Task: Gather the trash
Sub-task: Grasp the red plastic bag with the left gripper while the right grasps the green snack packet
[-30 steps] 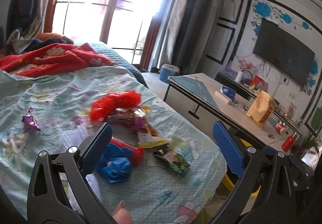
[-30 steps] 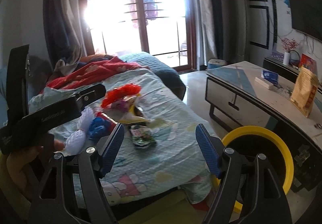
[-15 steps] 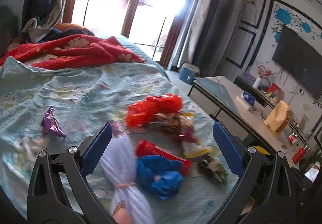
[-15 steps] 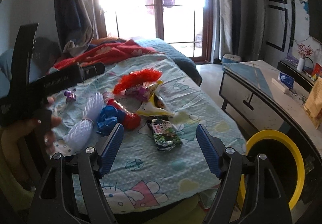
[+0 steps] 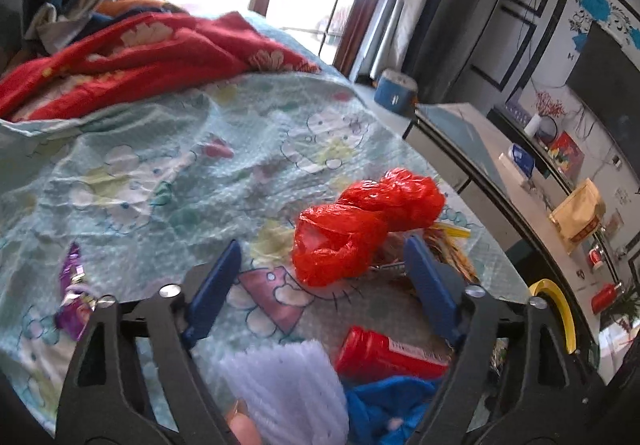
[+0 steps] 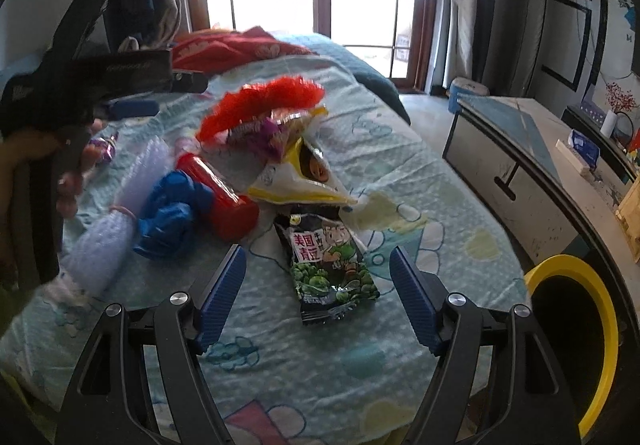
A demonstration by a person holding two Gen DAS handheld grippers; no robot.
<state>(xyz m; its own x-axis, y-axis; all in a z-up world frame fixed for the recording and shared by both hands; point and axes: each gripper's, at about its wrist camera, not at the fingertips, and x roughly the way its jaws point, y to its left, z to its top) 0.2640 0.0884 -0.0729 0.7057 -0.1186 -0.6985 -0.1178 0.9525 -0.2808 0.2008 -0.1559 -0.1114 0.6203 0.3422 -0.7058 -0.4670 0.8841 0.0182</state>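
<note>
My left claw [image 5: 320, 285] sits low in the middle of its view with its blue pads apart; its jaws have just been closing in, yet nothing is pinched between them, and the crumpled red plastic bag [image 5: 360, 229] lies on the sheet in the gap, just beyond the pad tips. Below it, toward the bottom of that frame, lie a red canister [image 5: 384, 353], a pale ribbed bundle [image 5: 288, 385] and a blue bag [image 5: 384, 405], with a small purple wrapper [image 5: 74, 297] at the left edge. My right claw [image 6: 318, 297] also stands apart and holds nothing; the dark green pea snack packet [image 6: 328, 265] lies flat on the bedsheet [image 6: 400, 149] between its pads, touching neither. Above the packet, in the centre of the right view, a yellow and white snack bag [image 6: 296, 181] rests beside the red canister and the blue bag, with the red plastic bag at the top of the heap. A yellow-rimmed bin [image 6: 592, 345] stands at the lower right edge, beside the bed. In the upper left of the right view, my left hand [image 6: 36, 157] grips the other claw above the litter.
</note>
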